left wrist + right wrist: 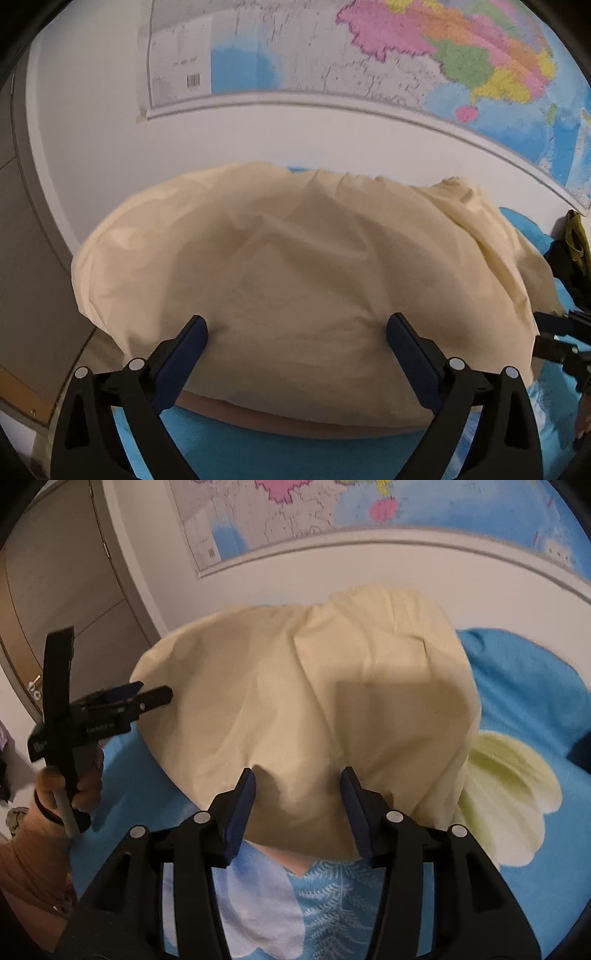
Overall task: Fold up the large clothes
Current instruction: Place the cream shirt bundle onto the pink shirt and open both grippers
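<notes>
A large cream-yellow garment (295,251) lies bunched in a rounded, folded heap on a blue bed sheet (258,450). My left gripper (297,323) hovers over the heap's near edge, jaws wide apart, nothing pinched between its blue pads (192,343). In the right wrist view the same garment (314,701) fills the middle. My right gripper (298,775) stands about half open above its near edge, its pads not pressing on the cloth. The left gripper (155,692) also shows there at the garment's left edge, held in a hand (85,782).
The blue sheet (524,672) carries a pale green flower print (509,786) right of the garment and white patterns near me. A white wall with a large coloured map (406,55) rises just behind the bed. A grey door (55,590) stands at the left. Dark clothing (572,258) lies at the right.
</notes>
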The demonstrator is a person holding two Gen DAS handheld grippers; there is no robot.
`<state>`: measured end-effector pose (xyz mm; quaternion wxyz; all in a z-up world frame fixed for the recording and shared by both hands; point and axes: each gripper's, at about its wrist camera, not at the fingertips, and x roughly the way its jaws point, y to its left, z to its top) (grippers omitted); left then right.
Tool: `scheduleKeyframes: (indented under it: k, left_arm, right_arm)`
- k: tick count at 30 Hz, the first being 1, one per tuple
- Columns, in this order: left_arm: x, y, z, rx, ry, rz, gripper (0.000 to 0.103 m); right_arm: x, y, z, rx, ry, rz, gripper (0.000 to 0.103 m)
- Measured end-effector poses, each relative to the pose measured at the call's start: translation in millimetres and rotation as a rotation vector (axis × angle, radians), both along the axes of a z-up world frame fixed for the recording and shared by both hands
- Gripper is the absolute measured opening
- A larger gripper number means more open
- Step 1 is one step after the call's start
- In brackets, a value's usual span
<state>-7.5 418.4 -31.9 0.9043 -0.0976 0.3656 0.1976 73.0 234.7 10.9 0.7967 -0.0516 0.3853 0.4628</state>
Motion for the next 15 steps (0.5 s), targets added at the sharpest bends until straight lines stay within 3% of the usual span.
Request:
scheduleKeyframes:
  k: [8, 15]
  left_arm:
    - [-11.0, -8.9, 8.5, 0.017, -0.004, 0.026, 0.094]
    - [-5.2, -13.5, 9.3, 0.024, -0.005, 0.017, 0.096]
  right_arm:
    - [1.9, -23.7, 23.9, 0.092, -0.013, -0.033, 0.052]
    - [58.3, 0.2, 48.1, 0.109, -0.024, -0.093, 0.054]
